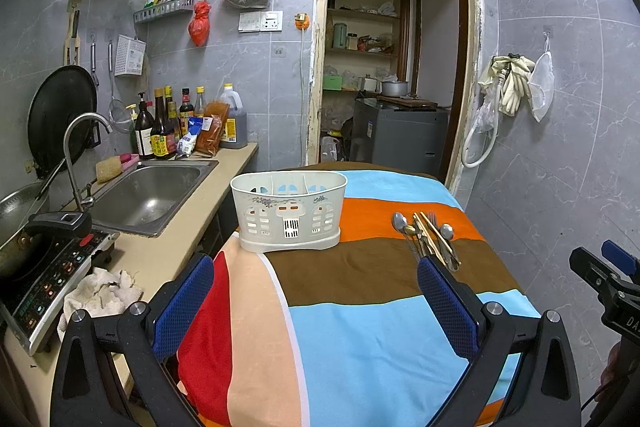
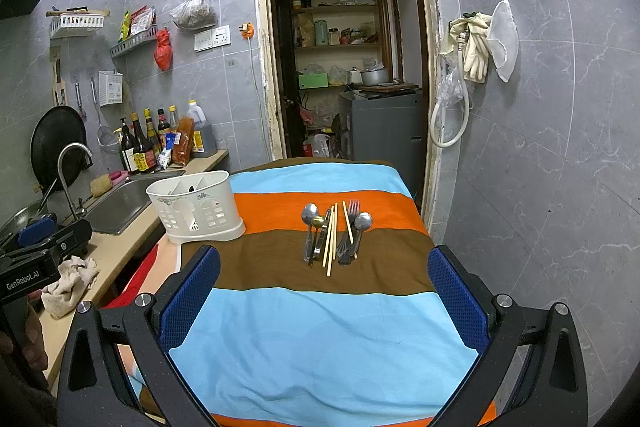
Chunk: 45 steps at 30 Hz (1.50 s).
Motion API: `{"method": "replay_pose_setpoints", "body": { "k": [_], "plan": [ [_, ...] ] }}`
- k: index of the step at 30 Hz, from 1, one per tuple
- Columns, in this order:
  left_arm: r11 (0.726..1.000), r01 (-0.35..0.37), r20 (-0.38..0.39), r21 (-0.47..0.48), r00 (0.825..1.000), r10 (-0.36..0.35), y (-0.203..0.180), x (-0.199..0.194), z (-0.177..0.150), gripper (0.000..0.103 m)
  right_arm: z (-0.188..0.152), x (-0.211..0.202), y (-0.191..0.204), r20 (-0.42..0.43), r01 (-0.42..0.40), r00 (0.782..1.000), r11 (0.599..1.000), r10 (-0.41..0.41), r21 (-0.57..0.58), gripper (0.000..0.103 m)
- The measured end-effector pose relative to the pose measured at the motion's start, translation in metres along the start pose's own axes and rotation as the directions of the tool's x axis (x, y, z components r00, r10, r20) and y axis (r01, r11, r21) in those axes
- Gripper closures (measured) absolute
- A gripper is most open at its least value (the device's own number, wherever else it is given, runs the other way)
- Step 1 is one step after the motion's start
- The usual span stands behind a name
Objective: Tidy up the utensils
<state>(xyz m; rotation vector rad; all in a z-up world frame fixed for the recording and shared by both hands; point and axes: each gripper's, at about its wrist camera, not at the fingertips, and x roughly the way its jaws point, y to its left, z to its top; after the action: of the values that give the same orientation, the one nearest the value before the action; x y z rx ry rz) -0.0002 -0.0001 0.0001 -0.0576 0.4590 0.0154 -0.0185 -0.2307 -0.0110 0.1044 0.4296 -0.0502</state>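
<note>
We hold both grippers above the near end of a table covered by a striped cloth [image 2: 320,339]. Our left gripper [image 1: 316,291] has its blue-padded fingers spread wide with nothing between them, and our right gripper [image 2: 324,287] is spread just as wide and carries nothing.

The utensils [image 2: 334,233] lie in a loose bundle on the brown stripe, reaching onto the orange one: spoons, a fork and wooden chopsticks, handles toward us, some overlapping. The white utensil caddy [image 2: 196,211] stands upright to their left on the cloth's left edge, well apart from the bundle; its compartments look empty from the left wrist view [image 1: 289,211].

Nothing lies between our right gripper and the utensils, only bare cloth. Left of the table runs a kitchen counter with a steel sink [image 1: 148,197], a curved faucet [image 1: 80,155], sauce bottles [image 1: 160,131] and a crumpled rag [image 1: 100,293]. An open doorway [image 2: 344,67] lies beyond the table's far end.
</note>
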Motion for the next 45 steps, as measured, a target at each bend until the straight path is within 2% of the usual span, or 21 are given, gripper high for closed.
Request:
{"method": "replay_pose_setpoints", "body": {
  "k": [45],
  "plan": [
    [1.0, -0.007, -0.003, -0.003, 1.0, 0.007, -0.0001, 0.0, -0.0016, 0.001, -0.0002, 0.0013, -0.001, -0.016, 0.009, 1.0, 1.0, -0.009, 0.01, 0.001]
  ]
}}
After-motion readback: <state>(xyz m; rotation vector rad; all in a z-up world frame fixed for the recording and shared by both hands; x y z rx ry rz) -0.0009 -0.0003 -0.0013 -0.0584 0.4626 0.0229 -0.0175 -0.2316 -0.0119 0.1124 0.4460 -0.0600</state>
